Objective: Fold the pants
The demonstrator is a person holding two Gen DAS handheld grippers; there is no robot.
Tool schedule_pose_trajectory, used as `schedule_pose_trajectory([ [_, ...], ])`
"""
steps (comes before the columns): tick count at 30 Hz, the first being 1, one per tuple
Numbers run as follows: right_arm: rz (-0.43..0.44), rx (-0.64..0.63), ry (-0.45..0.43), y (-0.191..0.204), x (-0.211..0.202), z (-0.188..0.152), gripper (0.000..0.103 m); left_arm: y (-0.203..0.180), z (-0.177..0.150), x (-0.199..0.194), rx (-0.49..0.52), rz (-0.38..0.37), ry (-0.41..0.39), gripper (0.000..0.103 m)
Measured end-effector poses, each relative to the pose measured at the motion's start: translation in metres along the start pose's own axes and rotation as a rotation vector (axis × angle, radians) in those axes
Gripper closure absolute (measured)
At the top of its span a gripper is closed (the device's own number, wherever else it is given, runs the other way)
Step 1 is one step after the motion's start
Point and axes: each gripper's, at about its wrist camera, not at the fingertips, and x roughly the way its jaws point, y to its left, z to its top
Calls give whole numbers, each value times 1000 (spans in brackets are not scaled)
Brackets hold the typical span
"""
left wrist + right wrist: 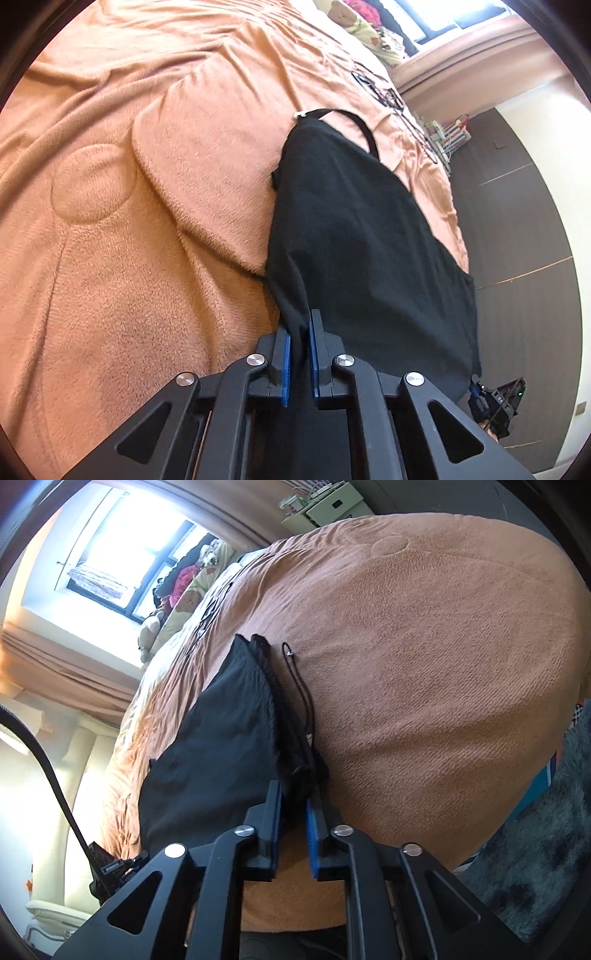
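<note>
A wide bed covered in a peach-orange fleece blanket (140,206) fills most of both wrist views, its pile pressed into rounded, raised shapes. On it lie the black fabric pants (354,236), spread flat near the blanket's edge; in the left wrist view they run from the picture's centre toward 12 o'clock, with a dark strap looping off the far end at about 1 o'clock. In the right wrist view the same pants (218,734) stretch from the centre toward 11 o'clock, bunched into a thick ridge along their 3 o'clock side, and a thin black drawstring cord (301,686) lies on the blanket just beside that ridge. Beyond the bed, toward 10 o'clock in that view, stands a bright window with brown curtains (122,550). The left gripper (300,350), black with blue pads, sits at 6 o'clock with its jaws drawn narrow and a fold of the pants' near edge pinched between the pads. The right gripper (294,812), also at 6 o'clock, has its jaws narrow around the bunched ridge, the cloth caught between the pads.
</note>
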Motion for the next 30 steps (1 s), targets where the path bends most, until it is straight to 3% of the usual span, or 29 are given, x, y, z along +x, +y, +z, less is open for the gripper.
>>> schedule_pose_trajectory([
  [1,12,6,9,-1,0,-1,83,0,0,0,-4,-1,5,94],
  [3,48,17,15,-3,1,-2,60,2,0,0,-15,-5,20,94],
  [5,57,15,15,-4,4,-3,52,4,-1,3,-26,-10,33,93],
  [14,40,62,39,-11,32,4,52,11,-15,6,-32,-15,47,92],
  [16,66,113,30,-18,37,6,52,5,-12,9,-19,5,35,97],
  [21,80,135,4,-18,34,5,76,-6,-6,-4,2,11,-9,98],
  [30,98,94,-1,2,34,-12,84,-10,10,-39,13,14,-64,100],
])
